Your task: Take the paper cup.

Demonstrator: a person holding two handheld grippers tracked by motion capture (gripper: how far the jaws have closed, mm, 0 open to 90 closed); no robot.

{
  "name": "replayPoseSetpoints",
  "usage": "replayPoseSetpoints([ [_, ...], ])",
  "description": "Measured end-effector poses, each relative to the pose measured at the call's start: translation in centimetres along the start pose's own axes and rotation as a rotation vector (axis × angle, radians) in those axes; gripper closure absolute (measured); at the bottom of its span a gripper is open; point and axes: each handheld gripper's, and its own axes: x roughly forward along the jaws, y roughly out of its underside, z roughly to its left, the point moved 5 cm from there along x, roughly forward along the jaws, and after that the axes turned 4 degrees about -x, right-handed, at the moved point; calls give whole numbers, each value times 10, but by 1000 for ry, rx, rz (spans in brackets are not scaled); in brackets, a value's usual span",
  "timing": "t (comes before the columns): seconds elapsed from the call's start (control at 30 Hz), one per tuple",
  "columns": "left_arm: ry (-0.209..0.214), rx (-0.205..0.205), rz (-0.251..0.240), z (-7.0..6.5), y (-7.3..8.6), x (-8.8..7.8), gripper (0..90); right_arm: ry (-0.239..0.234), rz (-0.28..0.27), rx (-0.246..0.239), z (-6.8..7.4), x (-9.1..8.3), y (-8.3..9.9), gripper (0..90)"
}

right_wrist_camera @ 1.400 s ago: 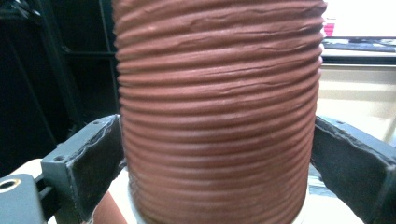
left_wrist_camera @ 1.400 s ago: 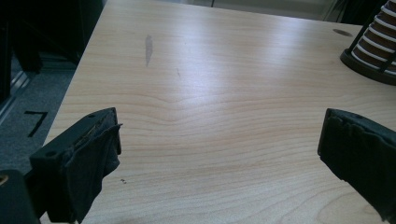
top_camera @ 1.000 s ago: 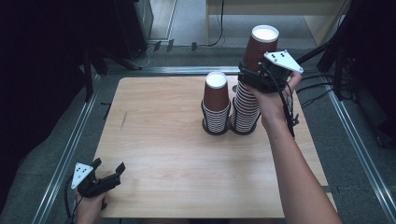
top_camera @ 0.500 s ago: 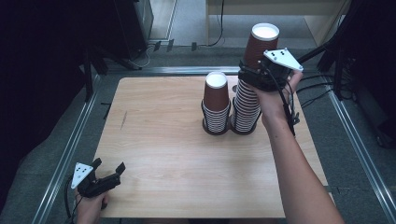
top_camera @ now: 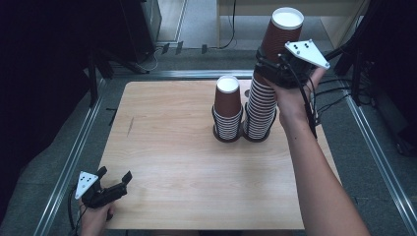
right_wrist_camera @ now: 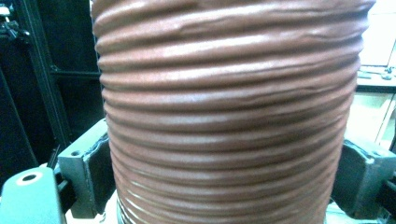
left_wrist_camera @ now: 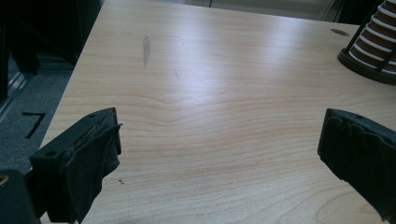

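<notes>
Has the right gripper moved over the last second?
No. The right gripper stays clamped on the tall cup stack, same spot relative to the short cup stack.

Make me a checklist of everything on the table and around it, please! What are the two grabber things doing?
Surface: wooden table, pale, one dark smudge near its left side.
Job's things: tall stack of brown cups in a black wire holder; short stack of brown cups beside it on the left, in its own holder.
Clutter: nothing seen.
Grippers: right gripper has its fingers on either side of the tall stack's upper part, closed on it. Left gripper is open at the table's near left corner, holding nothing.
Cables: black cables trail from the right gripper.
Surroundings: metal rails along the table, grey floor, dark equipment behind.
</notes>
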Motion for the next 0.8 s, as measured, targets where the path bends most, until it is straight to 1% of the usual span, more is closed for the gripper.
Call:
replayPoseSetpoints([
  [0.13, 1, 0, -2, 0, 0, 0, 0, 5, -19, -9, 0, -1, -9, 115],
  [0.23, 2, 0, -3, 0, 0, 0, 0, 0, -51, -15, 0, -4, -18, 116],
  [0.37, 2, 1, -4, 0, 0, 0, 0, 0, -75, -28, 1, -7, -27, 116],
  [0.53, -2, 0, -5, 0, 0, 0, 0, 2, -92, -30, 2, -12, -35, 116],
  [0.8, -5, 2, -6, 0, 0, 0, 0, 1, -102, -31, 2, -22, -41, 116],
])
